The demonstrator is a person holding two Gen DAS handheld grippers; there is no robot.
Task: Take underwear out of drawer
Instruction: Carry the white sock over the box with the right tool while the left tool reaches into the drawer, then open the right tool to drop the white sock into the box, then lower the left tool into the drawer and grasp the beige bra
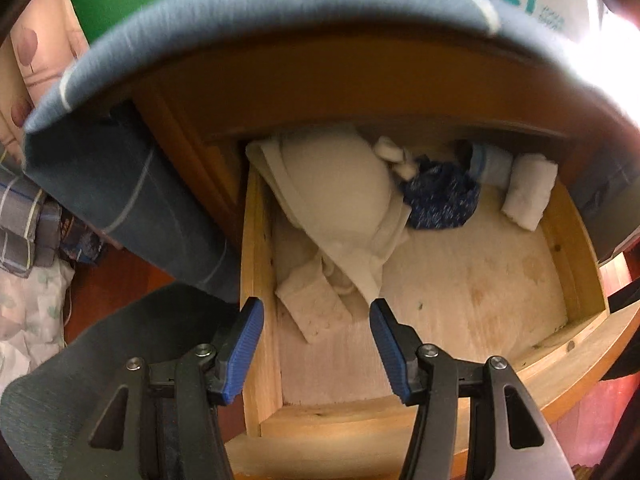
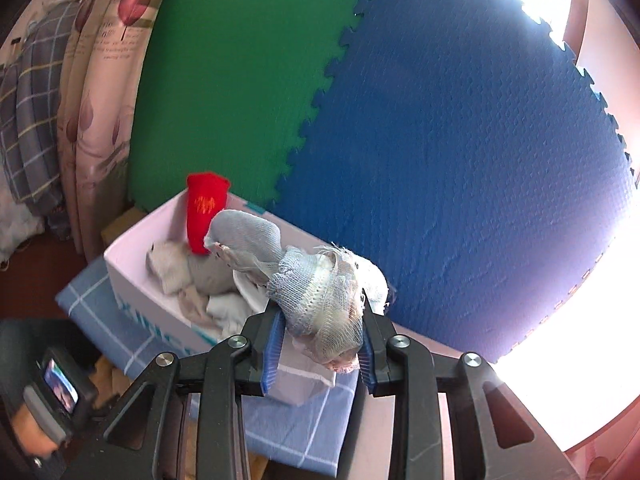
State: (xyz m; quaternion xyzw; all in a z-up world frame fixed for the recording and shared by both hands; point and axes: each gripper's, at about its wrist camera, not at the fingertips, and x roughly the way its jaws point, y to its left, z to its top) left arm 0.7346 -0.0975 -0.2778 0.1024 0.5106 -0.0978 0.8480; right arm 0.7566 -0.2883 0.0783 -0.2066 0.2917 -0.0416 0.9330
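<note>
Above the open wooden drawer the left gripper points down with its jaws standing wide and nothing between them; straight ahead lies a cream bra, its hook strap nearest the blue pads, with a dark blue speckled garment and a white folded piece further back. The right gripper holds a bunched pale blue and white mesh garment, jaws narrow and pinched on it, raised above a white box that already holds a red sock and grey and white pieces.

To do this step well, I judge the right hand should carry its bundle fully over the box before letting go, since loose ends trail toward the rim; the left should drop onto the thick folded edge of the bra rather than the thin strap, so the cloth comes up whole and does not catch the drawer wall.

Only the left wrist view shows what remains in the drawer; only the right wrist view shows the box contents, the held garment, and the green and blue foam mats behind.
</note>
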